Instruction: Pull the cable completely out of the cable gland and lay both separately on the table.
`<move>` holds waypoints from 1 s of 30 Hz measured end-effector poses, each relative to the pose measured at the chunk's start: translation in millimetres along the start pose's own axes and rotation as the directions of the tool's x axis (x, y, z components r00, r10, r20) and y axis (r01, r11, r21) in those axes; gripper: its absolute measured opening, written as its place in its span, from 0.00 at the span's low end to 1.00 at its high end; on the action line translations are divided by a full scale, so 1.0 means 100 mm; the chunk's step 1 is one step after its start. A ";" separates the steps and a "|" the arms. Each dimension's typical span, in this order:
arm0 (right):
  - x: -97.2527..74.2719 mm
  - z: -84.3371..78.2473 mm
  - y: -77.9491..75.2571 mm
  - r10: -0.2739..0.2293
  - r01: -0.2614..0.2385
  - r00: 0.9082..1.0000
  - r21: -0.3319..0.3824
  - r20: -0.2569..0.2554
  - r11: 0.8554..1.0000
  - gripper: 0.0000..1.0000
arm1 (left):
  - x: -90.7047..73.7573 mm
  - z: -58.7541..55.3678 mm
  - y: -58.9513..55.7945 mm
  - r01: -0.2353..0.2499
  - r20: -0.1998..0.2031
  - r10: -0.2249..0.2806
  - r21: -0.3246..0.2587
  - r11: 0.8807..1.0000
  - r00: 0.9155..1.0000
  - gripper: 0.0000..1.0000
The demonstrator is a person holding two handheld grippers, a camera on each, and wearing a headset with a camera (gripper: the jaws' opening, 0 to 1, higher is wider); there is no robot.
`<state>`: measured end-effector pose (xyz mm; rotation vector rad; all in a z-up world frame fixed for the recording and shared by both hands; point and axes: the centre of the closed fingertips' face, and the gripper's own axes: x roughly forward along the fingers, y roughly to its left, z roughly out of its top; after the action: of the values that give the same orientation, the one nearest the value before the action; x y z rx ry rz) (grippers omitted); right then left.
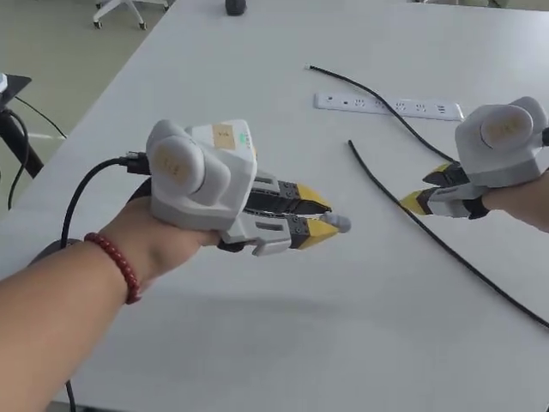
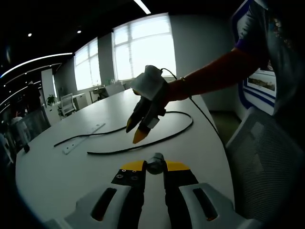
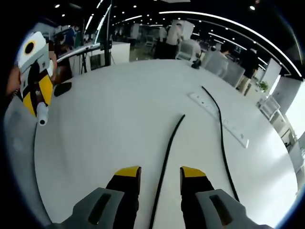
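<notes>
The left gripper's (image 2: 155,167) fingers (image 2: 135,166) are clenched on the cable gland (image 2: 155,161), a small grey piece pinched between the 2 yellow tips, with its rounded end poking out past them. In the head view the gland sits at the front of that gripper, held above the white counter (image 1: 283,335). The right gripper's (image 3: 160,172) fingers (image 3: 127,174) are released, spread with a clear gap. In the right gripper view the cable (image 3: 172,140) runs up through that gap without touching either tip (I cannot tell whether the tips rest on the counter). The cable is out of the gland and well apart from it. It lies on the counter as a thin black line, from a free end near the counter's middle down toward the near right edge. In the head view the right gripper is just beside this cable, on its right. A hand (image 1: 163,245) with a red bead bracelet (image 1: 116,266) at the wrist holds the left gripper, and a black lead (image 1: 86,184) curves away from the gripper's back end. Farther back, a white power strip (image 1: 360,103) lies flat on the counter, and a 2nd black cable (image 1: 339,79) runs across it. Beyond the counter's far edge stands the base of an office chair (image 1: 120,10). In the left gripper view a grey mesh chair (image 2: 267,157) stands at the counter's near side.
</notes>
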<state>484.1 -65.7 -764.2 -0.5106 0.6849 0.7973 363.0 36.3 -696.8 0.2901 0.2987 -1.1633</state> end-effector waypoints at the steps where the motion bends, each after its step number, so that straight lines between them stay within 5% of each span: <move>1: -0.04 0.00 0.01 0.001 -0.001 1.000 0.004 0.004 1.000 0.29 | 0.00 0.00 0.00 -0.001 -0.003 0.001 0.003 1.000 1.000 0.15; 9: -0.38 -0.12 0.12 -0.013 0.013 0.999 0.001 0.034 1.000 0.32 | -0.02 -0.02 -0.01 -0.015 -0.009 0.015 -0.008 1.000 1.000 0.15; 23: -0.97 -0.11 0.45 -0.032 0.025 0.990 0.056 0.137 0.998 0.67 | -0.02 0.06 -0.14 -0.002 -0.011 0.002 0.010 1.000 1.000 0.15; 30: -1.15 -0.18 0.63 -0.038 0.030 0.988 0.056 0.147 0.998 0.70 | -0.04 0.09 -0.17 -0.006 -0.003 0.006 0.012 1.000 1.000 0.15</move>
<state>369.7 -93.4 -703.1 -0.4088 0.5577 0.7742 346.5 30.4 -687.6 0.3031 0.2936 -1.1593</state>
